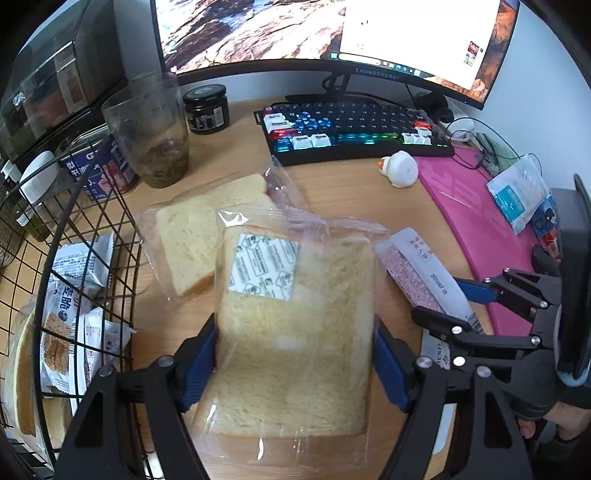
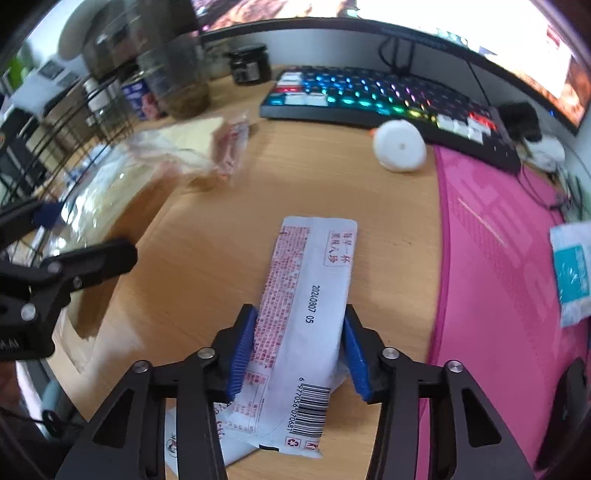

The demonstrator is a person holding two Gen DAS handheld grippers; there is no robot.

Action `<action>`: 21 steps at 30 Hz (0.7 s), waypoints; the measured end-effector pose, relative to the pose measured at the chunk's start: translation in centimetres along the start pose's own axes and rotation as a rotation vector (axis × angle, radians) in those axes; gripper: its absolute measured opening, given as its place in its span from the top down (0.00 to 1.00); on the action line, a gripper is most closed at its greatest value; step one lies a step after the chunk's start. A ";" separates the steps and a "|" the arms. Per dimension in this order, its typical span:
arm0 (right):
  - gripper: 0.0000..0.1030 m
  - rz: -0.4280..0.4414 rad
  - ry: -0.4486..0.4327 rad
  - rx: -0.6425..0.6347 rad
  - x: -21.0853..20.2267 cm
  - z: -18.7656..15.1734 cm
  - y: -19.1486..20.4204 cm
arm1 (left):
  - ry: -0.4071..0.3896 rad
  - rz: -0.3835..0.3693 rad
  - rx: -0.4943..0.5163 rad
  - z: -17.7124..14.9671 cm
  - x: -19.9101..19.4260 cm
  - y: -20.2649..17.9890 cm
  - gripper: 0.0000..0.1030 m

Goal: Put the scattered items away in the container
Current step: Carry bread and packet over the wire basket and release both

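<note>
A: What sort of place is this looking like?

B: A home computer desk that is doubling as a snack corner. Beyond the claw, a curved monitor (image 1: pixel 332 33) is glowing above a backlit mechanical keyboard (image 1: pixel 354 133).

A: And the food?

B: A wire basket (image 1: pixel 88 236) is sitting left of the claw, a pink desk mat (image 2: pixel 491 258) lying right.

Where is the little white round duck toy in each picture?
Left wrist view: the duck toy lies on the desk just below the keyboard, right of centre.
Right wrist view: the duck toy lies upper middle, again just below the keyboard.
Shared landmark: the pink mat beside it.
</note>
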State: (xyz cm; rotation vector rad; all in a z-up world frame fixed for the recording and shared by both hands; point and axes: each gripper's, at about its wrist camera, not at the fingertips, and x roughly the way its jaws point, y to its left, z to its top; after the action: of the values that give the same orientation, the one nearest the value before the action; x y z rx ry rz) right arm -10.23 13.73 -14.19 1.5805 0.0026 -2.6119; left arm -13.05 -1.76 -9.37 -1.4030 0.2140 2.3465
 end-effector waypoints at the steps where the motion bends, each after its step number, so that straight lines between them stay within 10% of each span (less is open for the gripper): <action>1: 0.59 -0.003 -0.008 -0.006 -0.2 0.0 0.1 | -0.003 0.001 -0.003 0.0 -0.1 0.1 0.23; 13: 0.61 -0.001 -0.157 -0.028 -6.4 1.9 0.5 | -0.143 -0.001 -0.031 1.0 -6.4 0.5 0.23; 21: 0.61 0.113 -0.293 -0.149 -11.5 5.6 7.4 | -0.301 0.092 -0.095 0.5 -15.6 5.0 0.23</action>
State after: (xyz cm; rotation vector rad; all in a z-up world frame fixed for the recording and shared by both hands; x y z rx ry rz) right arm -9.28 6.96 -1.13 1.1087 0.0840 -2.6575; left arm -8.93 -10.14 4.13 -1.0796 0.0844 2.6371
